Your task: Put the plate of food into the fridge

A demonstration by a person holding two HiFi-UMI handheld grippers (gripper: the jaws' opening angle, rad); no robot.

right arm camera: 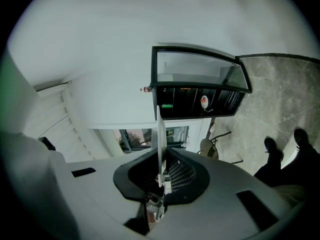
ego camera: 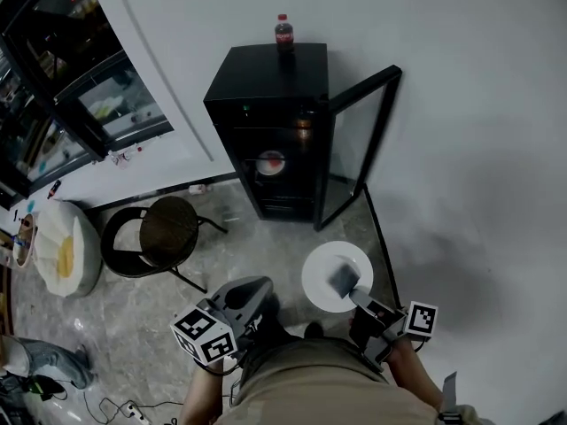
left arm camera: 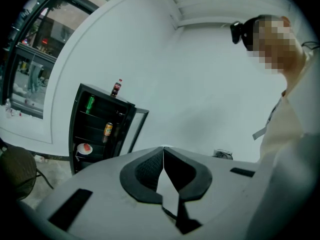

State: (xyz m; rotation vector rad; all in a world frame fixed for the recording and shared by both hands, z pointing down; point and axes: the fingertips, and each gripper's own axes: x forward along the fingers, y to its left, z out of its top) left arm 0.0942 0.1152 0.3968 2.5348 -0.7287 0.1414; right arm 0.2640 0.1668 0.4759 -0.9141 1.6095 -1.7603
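Right gripper (ego camera: 345, 282): clamping its jaws on the near rim of a white plate (ego camera: 330, 268), which is hanging level over the floor (ego camera: 266, 255) in front of the fridge (ego camera: 266, 87).
Left gripper (left arm camera: 163, 151): pointing toward the fridge, its jaws pressing together and gripping nothing.
Fridge: standing against the wall, its glass door (ego camera: 354, 140) standing wide open.
Plate of food (ego camera: 271, 162): sitting on a lower shelf inside the fridge, carrying something red.
Cans: an orange can (left arm camera: 108, 129) is standing one shelf above that plate, and a green can (left arm camera: 90, 102) higher still.
Bottle (ego camera: 283, 32): standing upright at the back edge of the fridge top.
Chair (ego camera: 168, 233): standing on the floor beside the fridge.
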